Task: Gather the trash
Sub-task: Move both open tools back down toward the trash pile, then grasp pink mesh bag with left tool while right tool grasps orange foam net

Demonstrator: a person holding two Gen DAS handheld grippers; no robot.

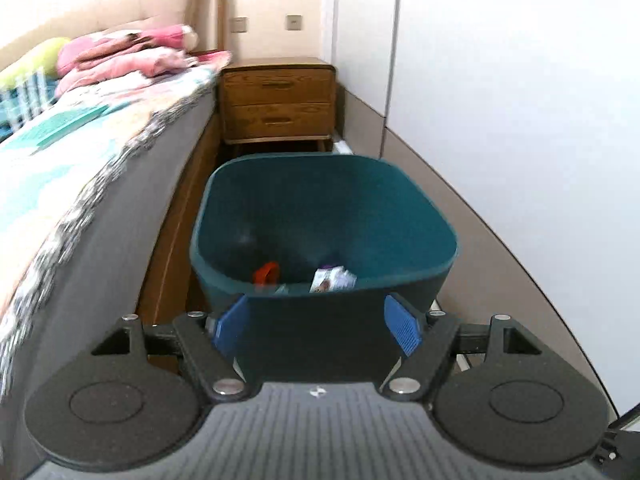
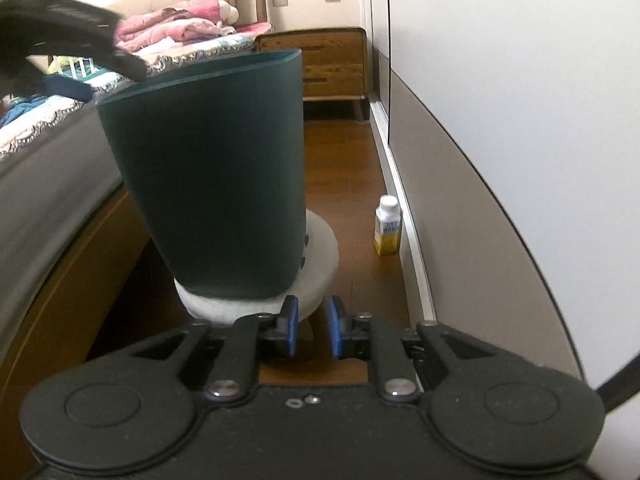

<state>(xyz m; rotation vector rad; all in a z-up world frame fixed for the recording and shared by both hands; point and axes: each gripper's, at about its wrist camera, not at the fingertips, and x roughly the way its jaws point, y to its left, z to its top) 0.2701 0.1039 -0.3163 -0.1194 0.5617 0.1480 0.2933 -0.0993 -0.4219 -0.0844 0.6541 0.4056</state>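
Observation:
A dark teal bin [image 1: 324, 216] stands on the floor between the bed and the wall. In it lie an orange scrap [image 1: 266, 273] and a white and purple wrapper [image 1: 333, 279]. My left gripper [image 1: 318, 328] hangs open just in front of the bin's near wall, with nothing between its blue pads [image 1: 230, 328]. In the right wrist view the bin [image 2: 208, 168] rests on a white round base [image 2: 320, 256]. My right gripper [image 2: 313, 327] is low beside that base, its pads a narrow gap apart and empty. A small white-capped bottle [image 2: 387, 226] with a yellow label stands by the wall.
The bed [image 1: 80, 152] with a patterned quilt runs along the left. A wooden nightstand [image 1: 278, 100] stands behind the bin. A white wardrobe wall [image 1: 520, 120] closes the right side. The other gripper [image 2: 60, 40] shows as a dark blur over the bin's rim.

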